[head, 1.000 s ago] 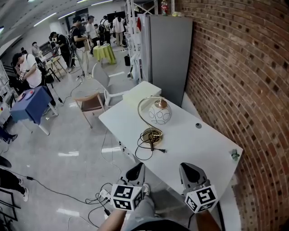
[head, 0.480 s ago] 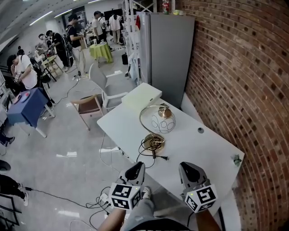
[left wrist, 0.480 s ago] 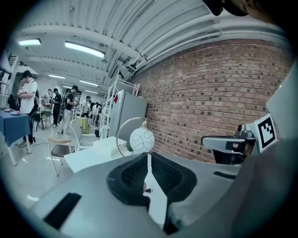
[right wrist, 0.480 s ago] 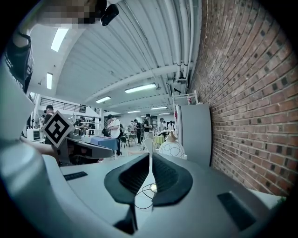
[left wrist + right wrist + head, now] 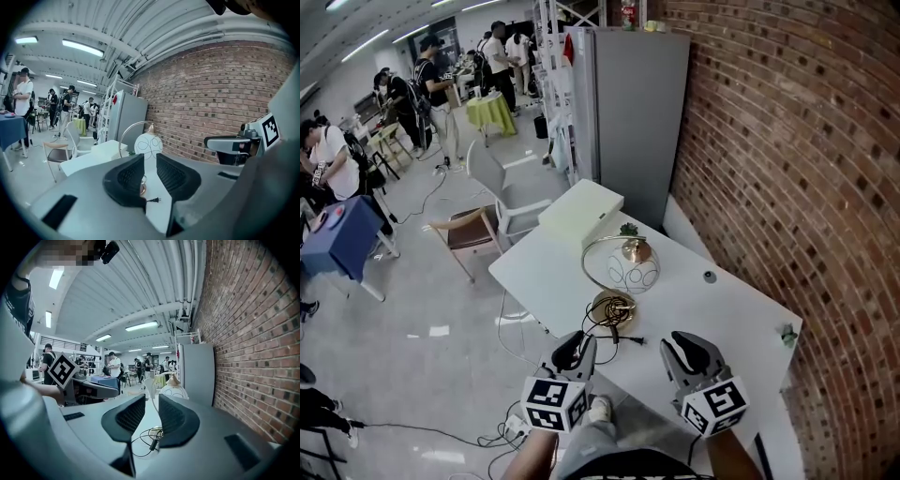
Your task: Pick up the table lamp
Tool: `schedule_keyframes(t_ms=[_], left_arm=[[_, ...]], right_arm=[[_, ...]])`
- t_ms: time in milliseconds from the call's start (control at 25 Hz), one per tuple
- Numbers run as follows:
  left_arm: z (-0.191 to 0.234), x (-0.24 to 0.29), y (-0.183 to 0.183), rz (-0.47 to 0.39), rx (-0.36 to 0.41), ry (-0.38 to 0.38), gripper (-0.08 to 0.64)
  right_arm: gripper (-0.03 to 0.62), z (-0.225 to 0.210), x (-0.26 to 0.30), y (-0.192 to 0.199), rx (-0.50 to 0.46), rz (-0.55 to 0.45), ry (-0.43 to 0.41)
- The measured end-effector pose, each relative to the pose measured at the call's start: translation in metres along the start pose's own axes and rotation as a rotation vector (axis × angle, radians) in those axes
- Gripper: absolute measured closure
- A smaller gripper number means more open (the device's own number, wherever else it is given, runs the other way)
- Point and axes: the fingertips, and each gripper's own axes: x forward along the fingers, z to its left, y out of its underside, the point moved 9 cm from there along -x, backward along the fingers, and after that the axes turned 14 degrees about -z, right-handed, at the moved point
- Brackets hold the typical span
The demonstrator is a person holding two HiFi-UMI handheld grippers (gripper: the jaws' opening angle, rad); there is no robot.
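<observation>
Standing upright near the middle of the one white table (image 5: pixel 727 314) was a single table lamp (image 5: pixel 631 269), with one round white shade hanging from one brass arc above one round brass base (image 5: pixel 613 304). One black cord (image 5: pixel 602 326) lay in loops beside that base, ending in one plug on the tabletop. Two grippers hovered at the near edge of the table, well short of the lamp. The left gripper (image 5: pixel 575 347) and the right gripper (image 5: pixel 688 349) each had two jaws that had just been opening and stood a narrow gap apart, with nothing between them. Through each gap the lamp showed farther off. One pale flat box (image 5: pixel 581 208) lay at the far end of the table, and one small dark round object (image 5: pixel 709 277) sat on the side by the brick wall (image 5: pixel 787 159). One grey cabinet (image 5: pixel 642 112) stood behind, and two chairs (image 5: pixel 502 183) stood on the floor to the left.
</observation>
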Motion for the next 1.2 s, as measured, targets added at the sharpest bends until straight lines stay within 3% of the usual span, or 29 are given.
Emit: schedule_keyframes(t_ms=[680,1200], left_arm=[[0.05,0.059,0.006,0.064,0.021,0.019,0.411],[0.087,0.101,0.015,0.127,0.046,0.023,0.385]], right_arm=[[0.466,-0.028,0.063,0.012,0.011,0.005,0.03],[0.44,-0.049,0.104,0.018,0.013,0.012,0.061]])
